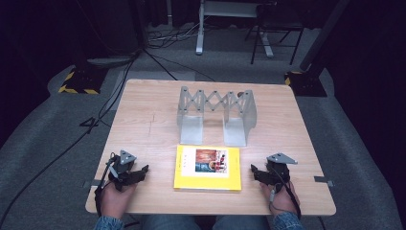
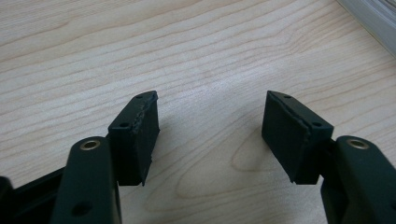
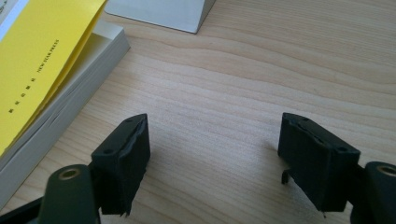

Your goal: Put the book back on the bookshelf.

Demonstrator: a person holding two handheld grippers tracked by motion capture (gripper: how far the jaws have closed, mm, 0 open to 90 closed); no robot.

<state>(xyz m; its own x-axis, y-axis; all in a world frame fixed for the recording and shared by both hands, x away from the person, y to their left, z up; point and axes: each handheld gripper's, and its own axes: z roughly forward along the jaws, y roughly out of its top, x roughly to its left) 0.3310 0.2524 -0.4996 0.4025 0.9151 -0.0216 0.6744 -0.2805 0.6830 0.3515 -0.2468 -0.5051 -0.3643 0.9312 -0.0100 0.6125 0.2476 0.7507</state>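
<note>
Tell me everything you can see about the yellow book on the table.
The yellow book is a thick paperback with a bright yellow cover and a colourful picture panel on the front. It lies flat, closed, near the front edge of the wooden table, just in front of the grey metal expanding bookend rack. In the right gripper view its cover lifts slightly at one corner above the pale page block, with small dark print on it. Nothing touches it except the table.

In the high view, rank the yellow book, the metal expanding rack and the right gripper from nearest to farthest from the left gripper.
From the left gripper, whose jaws stand open:
1. Yellow book, just to its right at the table's front middle.
2. Metal expanding rack, behind the book, toward the far edge.
3. Right gripper, across the book at the front right.
</note>
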